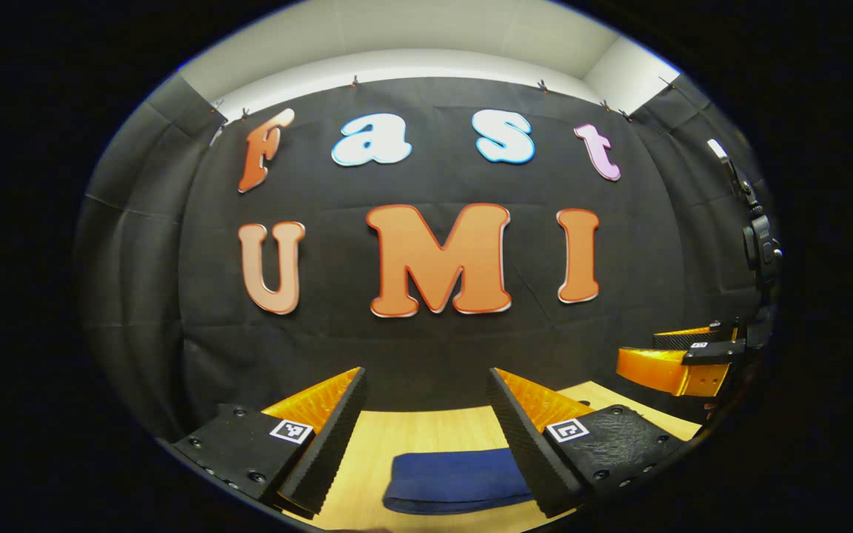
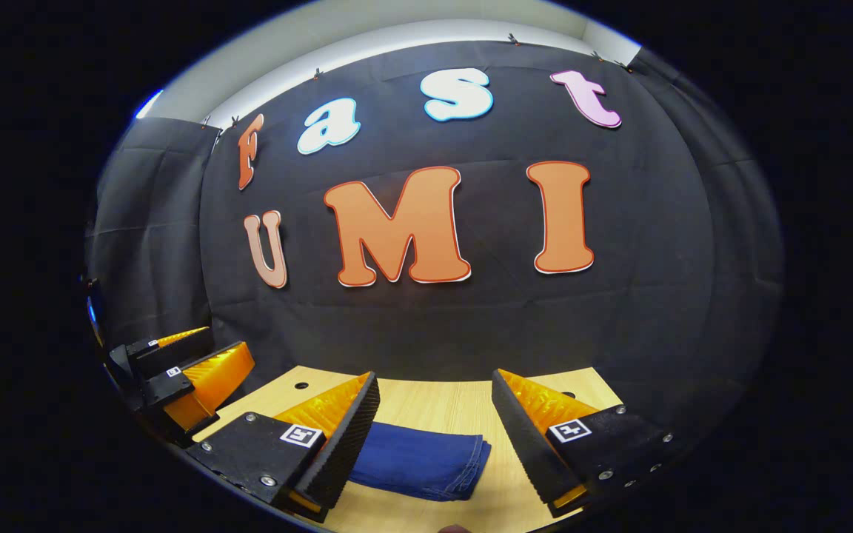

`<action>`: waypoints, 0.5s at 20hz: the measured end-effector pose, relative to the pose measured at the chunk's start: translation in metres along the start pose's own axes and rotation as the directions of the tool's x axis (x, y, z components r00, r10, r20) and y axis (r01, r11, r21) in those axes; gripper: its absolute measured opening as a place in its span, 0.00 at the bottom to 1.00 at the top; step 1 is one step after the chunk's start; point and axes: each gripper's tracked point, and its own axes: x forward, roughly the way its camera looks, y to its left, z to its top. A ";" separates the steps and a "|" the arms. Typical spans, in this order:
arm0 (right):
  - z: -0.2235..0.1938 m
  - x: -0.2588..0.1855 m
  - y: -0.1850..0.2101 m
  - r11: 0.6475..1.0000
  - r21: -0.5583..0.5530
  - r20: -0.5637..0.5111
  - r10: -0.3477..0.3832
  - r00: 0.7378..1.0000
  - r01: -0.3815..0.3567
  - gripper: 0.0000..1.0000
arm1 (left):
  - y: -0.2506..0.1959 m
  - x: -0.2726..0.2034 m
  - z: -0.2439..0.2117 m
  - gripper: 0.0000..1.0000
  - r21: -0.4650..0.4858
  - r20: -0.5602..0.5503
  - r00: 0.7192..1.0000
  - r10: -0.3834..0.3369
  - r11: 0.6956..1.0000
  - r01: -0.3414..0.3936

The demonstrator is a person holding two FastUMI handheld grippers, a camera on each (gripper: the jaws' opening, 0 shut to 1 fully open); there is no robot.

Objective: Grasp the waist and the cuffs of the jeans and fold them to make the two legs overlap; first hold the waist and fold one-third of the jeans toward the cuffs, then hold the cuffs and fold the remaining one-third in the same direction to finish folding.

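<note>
With the jeans lying as a compact folded bundle on the table, below and just ahead of both grippers, the folding looks done. The left gripper and right gripper both hang released, grasping nothing; lift clear without brushing the stack.

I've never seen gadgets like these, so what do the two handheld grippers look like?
Each gripper, left gripper and right gripper, has two wedge-shaped fingers with ribbed inner faces. Each finger's base carries a small square black-and-white marker and round screw heads.
</note>
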 end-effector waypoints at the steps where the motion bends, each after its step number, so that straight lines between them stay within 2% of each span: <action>1: -0.003 -0.006 0.004 1.000 0.008 -0.005 -0.007 1.000 0.007 0.96 | 0.010 -0.004 -0.001 0.98 0.011 -0.004 1.000 0.008 1.000 -0.008; 4: -0.005 -0.020 0.019 1.000 0.014 0.005 -0.022 1.000 0.022 0.96 | 0.026 -0.019 -0.001 1.00 0.003 0.000 1.000 -0.019 1.000 0.019; 6: -0.007 -0.027 0.032 1.000 0.018 0.010 -0.011 1.000 0.011 0.96 | 0.039 -0.031 -0.006 1.00 0.009 -0.004 1.000 -0.003 1.000 0.003; 7: -0.008 -0.029 0.036 1.000 0.013 0.005 -0.012 1.000 0.012 1.00 | 0.041 -0.035 -0.008 0.98 0.013 -0.008 1.000 0.000 1.000 0.000; 8: -0.009 -0.029 0.038 1.000 0.002 0.000 -0.014 1.000 0.014 0.96 | 0.047 -0.040 -0.009 1.00 0.021 -0.012 1.000 0.020 1.000 -0.019; 10: -0.009 -0.032 0.040 1.000 -0.025 0.004 -0.019 1.000 0.019 0.96 | 0.045 -0.044 -0.012 0.95 0.005 -0.007 1.000 0.014 1.000 -0.014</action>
